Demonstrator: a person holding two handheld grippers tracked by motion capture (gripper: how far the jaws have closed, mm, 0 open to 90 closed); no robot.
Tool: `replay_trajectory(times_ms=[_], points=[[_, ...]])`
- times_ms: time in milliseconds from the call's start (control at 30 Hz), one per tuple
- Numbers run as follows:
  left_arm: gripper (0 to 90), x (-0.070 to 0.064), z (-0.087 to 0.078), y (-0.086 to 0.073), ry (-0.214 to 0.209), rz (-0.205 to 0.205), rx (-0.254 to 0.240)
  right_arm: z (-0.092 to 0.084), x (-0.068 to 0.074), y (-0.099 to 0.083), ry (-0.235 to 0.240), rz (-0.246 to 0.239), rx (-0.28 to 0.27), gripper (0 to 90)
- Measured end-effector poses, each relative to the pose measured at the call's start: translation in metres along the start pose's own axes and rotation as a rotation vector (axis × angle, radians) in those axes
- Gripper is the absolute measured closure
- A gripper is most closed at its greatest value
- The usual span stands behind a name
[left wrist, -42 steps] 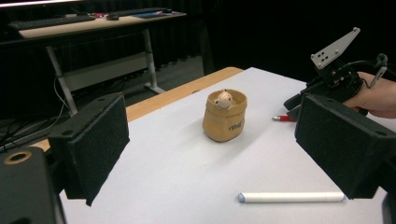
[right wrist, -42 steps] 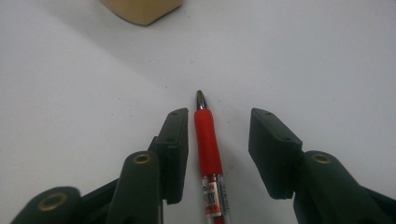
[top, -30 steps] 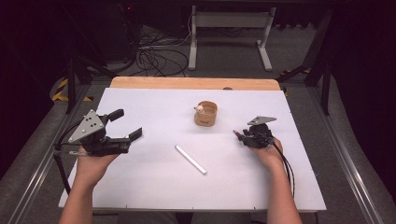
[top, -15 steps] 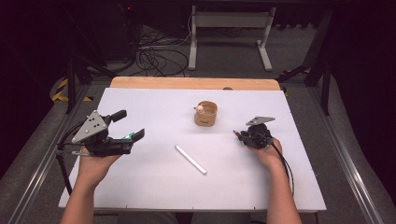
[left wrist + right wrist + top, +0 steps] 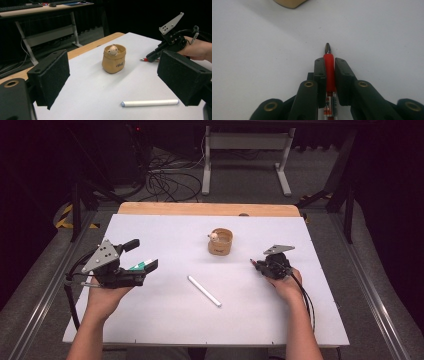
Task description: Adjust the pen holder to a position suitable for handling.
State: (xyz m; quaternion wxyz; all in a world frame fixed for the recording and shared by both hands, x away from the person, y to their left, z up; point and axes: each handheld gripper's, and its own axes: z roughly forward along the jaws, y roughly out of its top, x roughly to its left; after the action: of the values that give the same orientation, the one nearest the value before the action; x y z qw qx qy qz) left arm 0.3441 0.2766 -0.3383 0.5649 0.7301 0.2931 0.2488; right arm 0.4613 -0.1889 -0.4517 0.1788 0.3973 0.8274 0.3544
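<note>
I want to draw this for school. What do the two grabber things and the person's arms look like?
Both are black. The left gripper has chunky black foam pads, a green patch by its tip, and a grey three-cornered plate with small holes on top. The right gripper has slimmer black jaws with brass-coloured rivets, the same grey plate, and a black cable trailing back. The forearms are bare; no sleeves are visible.

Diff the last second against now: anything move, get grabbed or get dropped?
Little changed. The left gripper drifted slightly toward the person, jaws open and empty. The right gripper stays shut on the red pen, barely shifted. The white marker and the tan holder with its small figure lie where they were on the table.
</note>
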Motion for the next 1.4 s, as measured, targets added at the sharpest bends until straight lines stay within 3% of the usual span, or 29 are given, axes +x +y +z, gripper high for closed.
replay_trajectory(times_ms=[200, 567, 967, 1400], points=[[11.8, -0.002, 0.002, -0.001, -0.007, 0.001, 0.001, -0.009, 0.002, 0.004, 0.015, -0.003, -0.078, 81.2], [12.1, -0.006, 0.008, -0.001, -0.019, 0.011, 0.008, -0.028, 0.019, 0.015, 0.064, -0.051, -0.265, 81.2], [12.2, -0.018, 0.022, -0.005, -0.056, 0.016, 0.028, -0.043, 0.033, 0.025, 0.124, -0.08, -0.364, 81.2], [12.6, -0.041, 0.051, -0.012, -0.121, 0.028, 0.046, -0.054, 0.048, 0.034, 0.179, -0.115, -0.446, 81.3]])
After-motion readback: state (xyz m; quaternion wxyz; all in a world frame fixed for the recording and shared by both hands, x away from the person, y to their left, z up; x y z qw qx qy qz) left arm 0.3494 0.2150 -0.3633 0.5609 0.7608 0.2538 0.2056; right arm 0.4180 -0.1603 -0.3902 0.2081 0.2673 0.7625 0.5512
